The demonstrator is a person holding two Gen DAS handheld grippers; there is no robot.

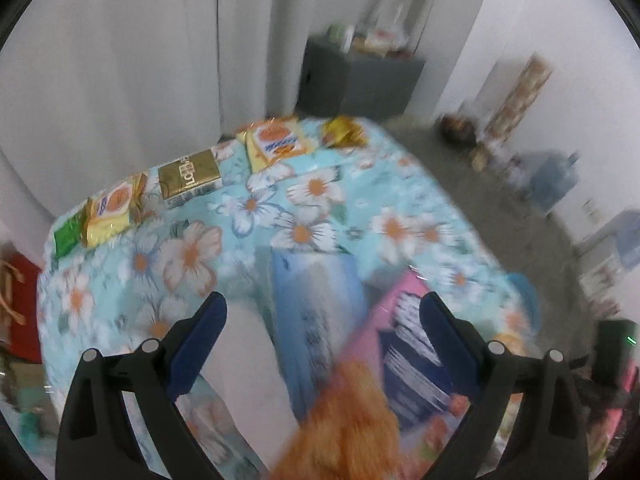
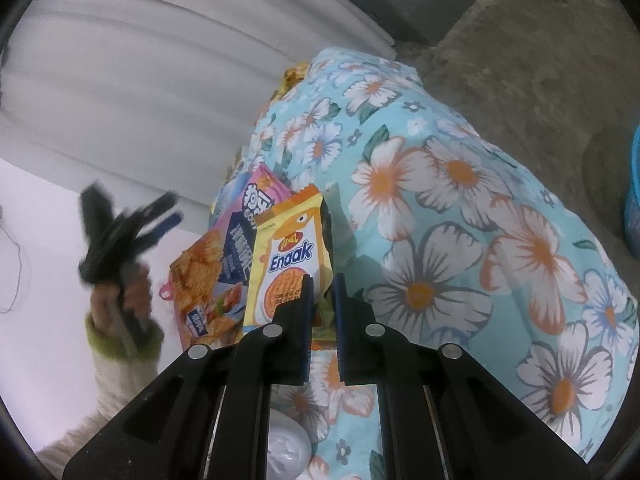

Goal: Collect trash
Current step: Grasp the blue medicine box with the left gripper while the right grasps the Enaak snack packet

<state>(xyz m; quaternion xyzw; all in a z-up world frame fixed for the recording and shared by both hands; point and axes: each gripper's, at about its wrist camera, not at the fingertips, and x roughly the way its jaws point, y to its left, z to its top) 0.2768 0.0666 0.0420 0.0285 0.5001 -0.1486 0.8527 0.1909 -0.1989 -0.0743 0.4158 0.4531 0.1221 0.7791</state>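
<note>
Floor (image 2: 520, 60) open beyond tablecloth (image 2: 460, 184) edge

A yellow Enaak wrapper (image 2: 288, 256) stands upright, pinched at its lower edge. Just behind it a pink snack bag (image 2: 224, 256) leans, with a light-blue packet (image 1: 316, 312) beside it. Along the far edge lie two yellow wrappers (image 1: 276, 142) (image 1: 110, 210), a gold carton (image 1: 188, 176), a green packet (image 1: 66, 236) and a crumpled yellow wrapper (image 1: 344, 130).
</note>
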